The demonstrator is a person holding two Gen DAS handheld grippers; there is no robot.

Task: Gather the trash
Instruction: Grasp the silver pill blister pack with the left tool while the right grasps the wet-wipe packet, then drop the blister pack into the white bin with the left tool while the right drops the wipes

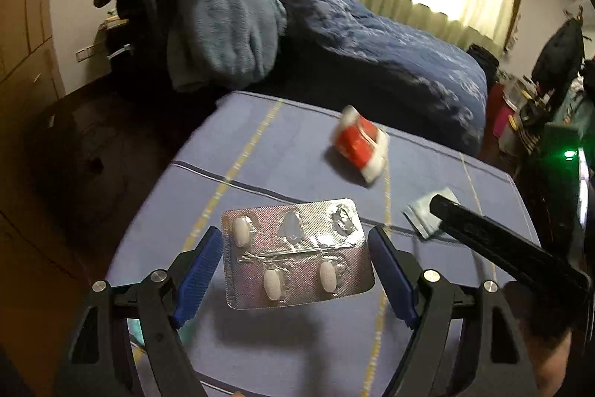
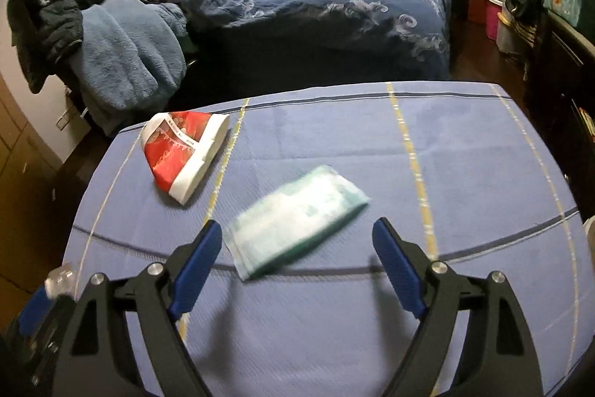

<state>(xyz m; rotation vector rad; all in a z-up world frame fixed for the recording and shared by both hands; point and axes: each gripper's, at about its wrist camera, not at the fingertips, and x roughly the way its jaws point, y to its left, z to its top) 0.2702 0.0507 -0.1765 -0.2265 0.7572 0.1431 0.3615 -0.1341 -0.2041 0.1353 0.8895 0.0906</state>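
Observation:
My left gripper is shut on a silver blister pack with three white pills left in it, held flat above the blue tablecloth. A red and white wrapper lies farther back on the cloth. My right gripper stands open over a teal and white packet, which looks blurred and lies between and just ahead of the fingers without the pads pressing it. In the left wrist view the same packet shows at the tip of the right gripper's black finger.
The table's cloth has yellow and dark stripes. Behind the table is a bed with a dark blue duvet. A heap of blue fleece and dark jackets hangs at the left. Cluttered shelves and boxes stand at the right.

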